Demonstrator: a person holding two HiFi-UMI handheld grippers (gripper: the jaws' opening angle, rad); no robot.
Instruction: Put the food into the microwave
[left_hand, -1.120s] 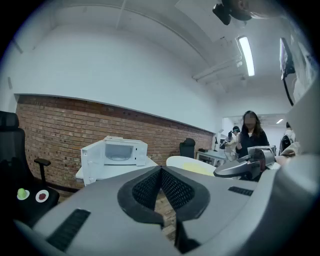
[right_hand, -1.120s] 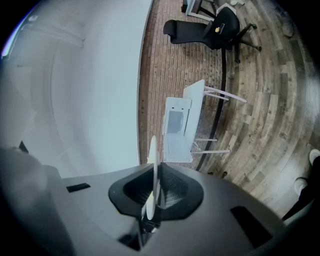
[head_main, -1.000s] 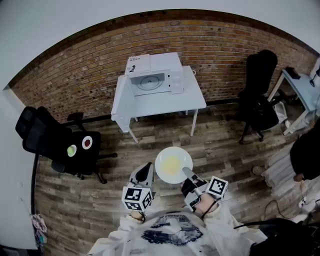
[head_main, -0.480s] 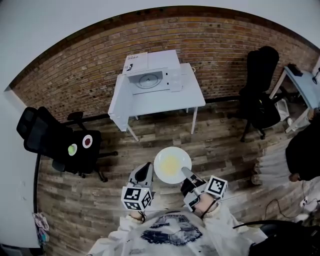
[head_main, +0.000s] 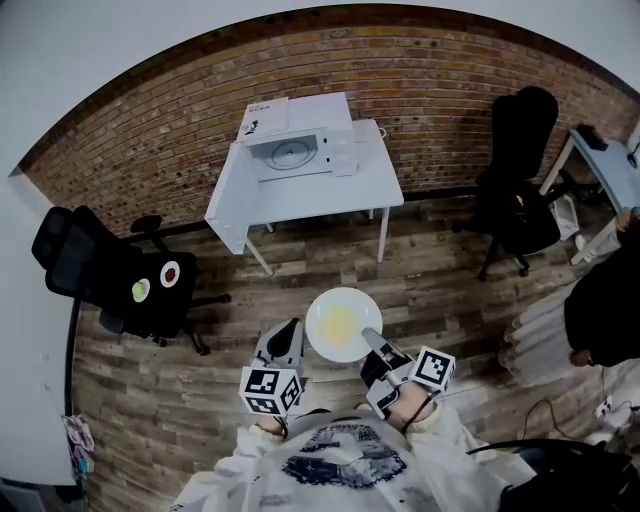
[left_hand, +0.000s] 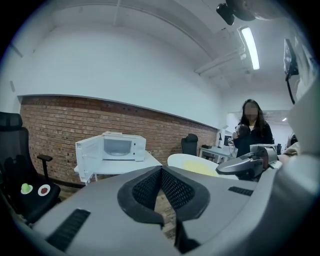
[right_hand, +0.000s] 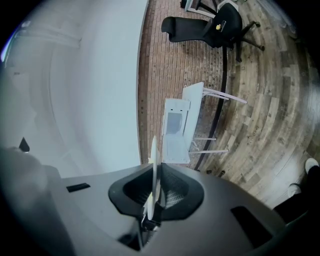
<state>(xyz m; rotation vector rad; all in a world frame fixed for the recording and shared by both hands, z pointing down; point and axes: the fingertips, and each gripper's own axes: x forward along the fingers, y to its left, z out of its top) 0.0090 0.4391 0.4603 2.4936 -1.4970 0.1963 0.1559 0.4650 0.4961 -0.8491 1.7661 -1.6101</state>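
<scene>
Gripping the plate (head_main: 318, 310), right gripper (head_main: 372, 340) faces microwave (head_main: 300, 148); chairs (head_main: 105, 280) flank its table (head_main: 330, 195).

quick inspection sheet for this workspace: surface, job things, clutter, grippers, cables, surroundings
surface: white table carries the microwave.
job's things: microwave has its door open; plate with yellow food is held over the floor, short of the table.
clutter: two small round things lie on the black chair at left.
grippers: left gripper is shut and empty; right gripper is shut on the plate's rim.
cables: thin cable lies on the floor, lower right.
surroundings: brick wall, wooden floor, second chair, person at right.
</scene>
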